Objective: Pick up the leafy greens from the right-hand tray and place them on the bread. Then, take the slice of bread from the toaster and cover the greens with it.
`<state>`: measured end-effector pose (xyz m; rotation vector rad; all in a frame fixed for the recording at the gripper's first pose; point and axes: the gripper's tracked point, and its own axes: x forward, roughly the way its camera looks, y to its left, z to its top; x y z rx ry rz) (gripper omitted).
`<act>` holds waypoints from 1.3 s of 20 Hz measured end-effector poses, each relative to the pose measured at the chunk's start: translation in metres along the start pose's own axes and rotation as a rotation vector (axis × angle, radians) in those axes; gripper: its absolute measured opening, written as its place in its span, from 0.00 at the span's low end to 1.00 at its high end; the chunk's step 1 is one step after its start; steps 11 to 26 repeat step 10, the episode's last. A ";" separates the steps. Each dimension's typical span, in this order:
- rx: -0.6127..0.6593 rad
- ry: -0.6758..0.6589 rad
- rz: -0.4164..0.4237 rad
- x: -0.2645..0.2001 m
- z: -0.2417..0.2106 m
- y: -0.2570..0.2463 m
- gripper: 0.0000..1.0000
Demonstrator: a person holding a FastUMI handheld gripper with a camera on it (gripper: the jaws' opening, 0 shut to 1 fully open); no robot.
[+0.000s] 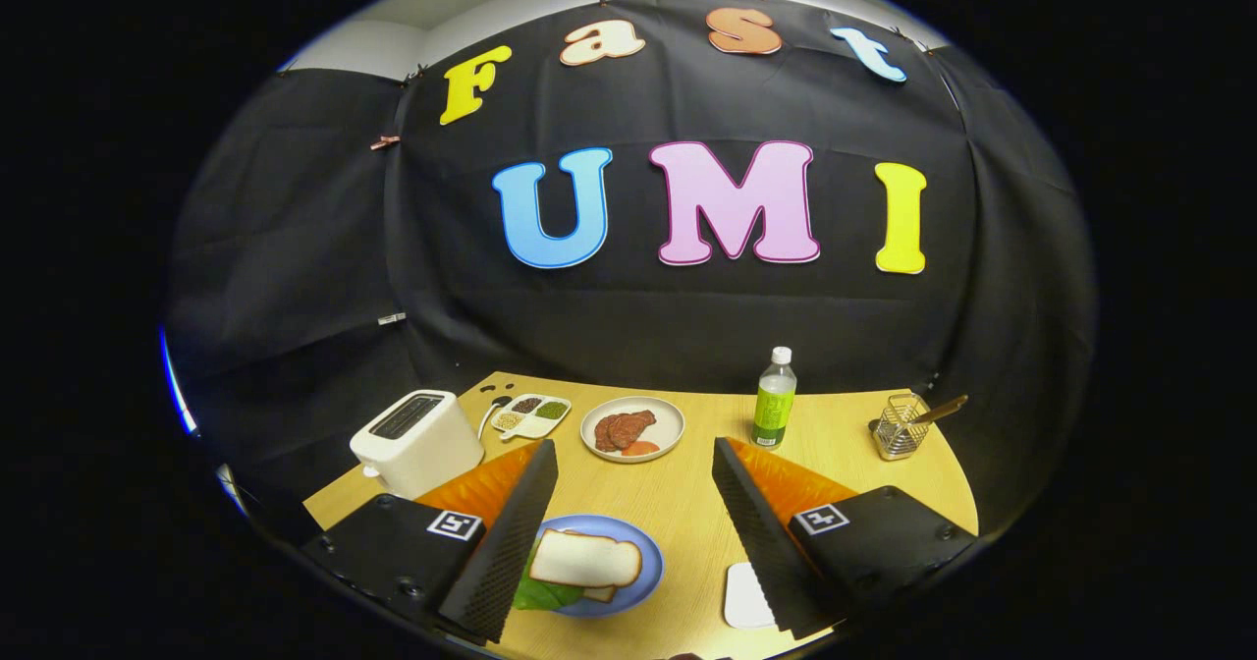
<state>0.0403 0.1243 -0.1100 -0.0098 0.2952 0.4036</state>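
the gripper (633, 532) hangs above the table with fingers spread wide and holding nothing, over a blue plate (643, 581) where 1 bread slice (586, 559) covers the greens (543, 594); judged done, lift straight away without nudging the stack.

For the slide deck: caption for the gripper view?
Open gripper above blue plate holding sandwich, greens under top slice; toaster beyond.

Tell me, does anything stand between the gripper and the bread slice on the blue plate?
Nothing visible does. The open gripper holds nothing. The top bread slice lies uncovered on the blue plate between the fingers, close to the left finger, with the leafy greens showing under it.
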 end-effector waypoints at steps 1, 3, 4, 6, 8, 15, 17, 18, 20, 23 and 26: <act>-0.002 0.000 -0.002 -0.001 -0.001 0.000 0.99; -0.002 -0.009 -0.018 -0.003 0.002 -0.004 0.99; 0.000 -0.013 -0.024 -0.004 0.004 -0.005 0.99; 0.003 -0.027 -0.031 -0.006 0.009 -0.007 0.99; 0.003 -0.030 -0.038 -0.007 0.011 -0.011 0.99; -0.002 -0.032 -0.047 -0.007 0.012 -0.014 0.99; -0.002 -0.032 -0.047 -0.007 0.012 -0.014 0.99; -0.002 -0.032 -0.047 -0.007 0.012 -0.014 0.99; -0.002 -0.032 -0.047 -0.007 0.012 -0.014 0.99; -0.002 -0.032 -0.047 -0.007 0.012 -0.014 0.99; -0.002 -0.032 -0.047 -0.007 0.012 -0.014 0.99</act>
